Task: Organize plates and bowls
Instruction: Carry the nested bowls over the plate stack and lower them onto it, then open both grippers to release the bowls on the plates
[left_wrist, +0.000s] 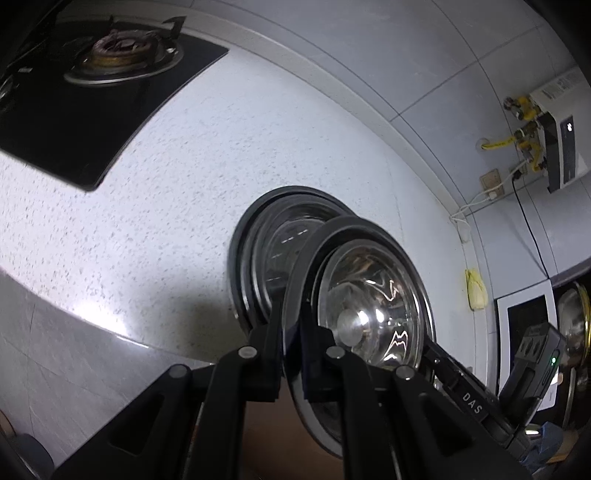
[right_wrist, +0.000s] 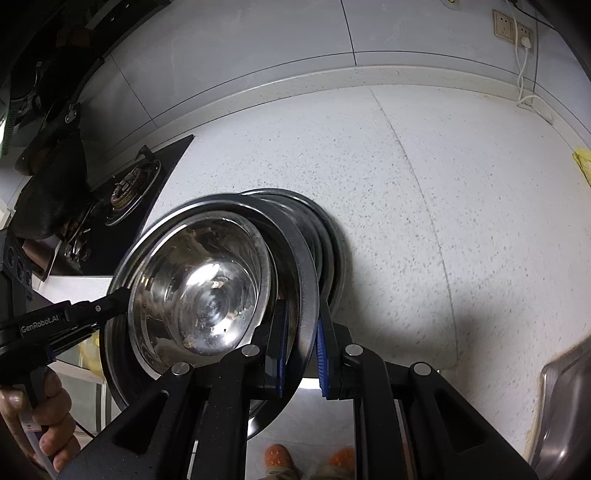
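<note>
A shiny steel plate (left_wrist: 369, 295) with a dark rim is held above the speckled counter by both grippers, one on each side of its rim. My left gripper (left_wrist: 291, 332) is shut on the near rim. My right gripper (right_wrist: 301, 339), with blue pads, is shut on the opposite rim of the same plate (right_wrist: 207, 288). Below and behind it a stack of similar steel plates (left_wrist: 273, 236) rests on the counter, also in the right wrist view (right_wrist: 328, 236). The right gripper's body (left_wrist: 476, 398) shows past the plate in the left wrist view; the left gripper's body (right_wrist: 55, 321) shows in the right wrist view.
A black gas hob (left_wrist: 92, 85) lies on the white speckled counter (left_wrist: 184, 206), also in the right wrist view (right_wrist: 129, 192). A steel sink (right_wrist: 565, 406) is at the right. A yellow cloth (left_wrist: 474, 291), wall sockets (right_wrist: 513, 29) and a water heater (left_wrist: 557, 129) are by the wall.
</note>
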